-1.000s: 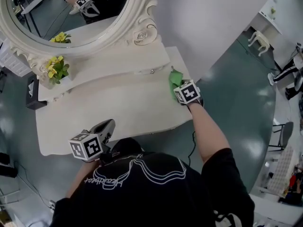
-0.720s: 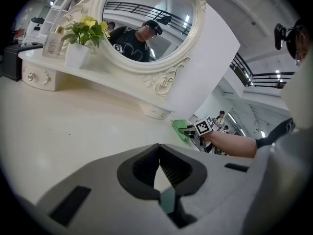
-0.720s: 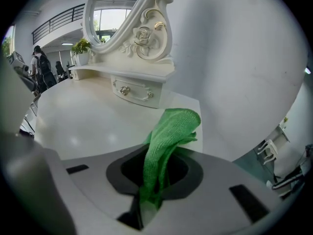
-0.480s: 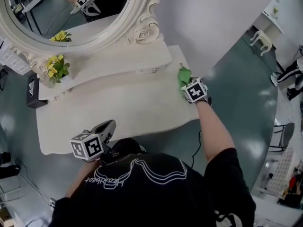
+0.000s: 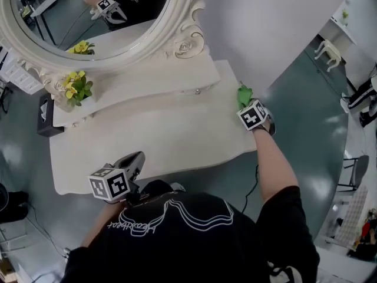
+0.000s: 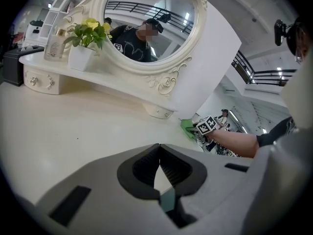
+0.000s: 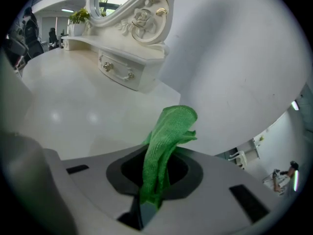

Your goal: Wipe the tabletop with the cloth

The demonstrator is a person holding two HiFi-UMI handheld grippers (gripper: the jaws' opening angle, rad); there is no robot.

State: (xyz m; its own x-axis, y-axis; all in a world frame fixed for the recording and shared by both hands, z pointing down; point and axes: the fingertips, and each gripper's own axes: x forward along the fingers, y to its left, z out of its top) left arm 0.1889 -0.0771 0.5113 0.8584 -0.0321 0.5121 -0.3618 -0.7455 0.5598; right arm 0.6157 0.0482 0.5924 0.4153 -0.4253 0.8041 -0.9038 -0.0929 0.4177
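The green cloth [image 7: 168,131] is pinched between the jaws of my right gripper [image 7: 155,182], and its free end sticks out ahead of them. In the head view the cloth [image 5: 243,94] and right gripper [image 5: 247,103] are at the far right end of the cream tabletop [image 5: 159,134], by the wall. My left gripper [image 5: 134,159] hovers at the table's front edge on the left; its jaws [image 6: 159,161] are shut with nothing between them. The left gripper view shows the cloth [image 6: 188,128] far across the table.
An ornate oval mirror [image 5: 88,16] stands on a raised drawer shelf [image 5: 147,78] along the back. A pot of yellow flowers [image 5: 75,87] sits at the shelf's left, and a black box [image 5: 46,117] beside it. A white wall [image 5: 265,28] borders the table's right end.
My right gripper has slid the cloth rightward across the tabletop to its right end. The left gripper has stayed in place.
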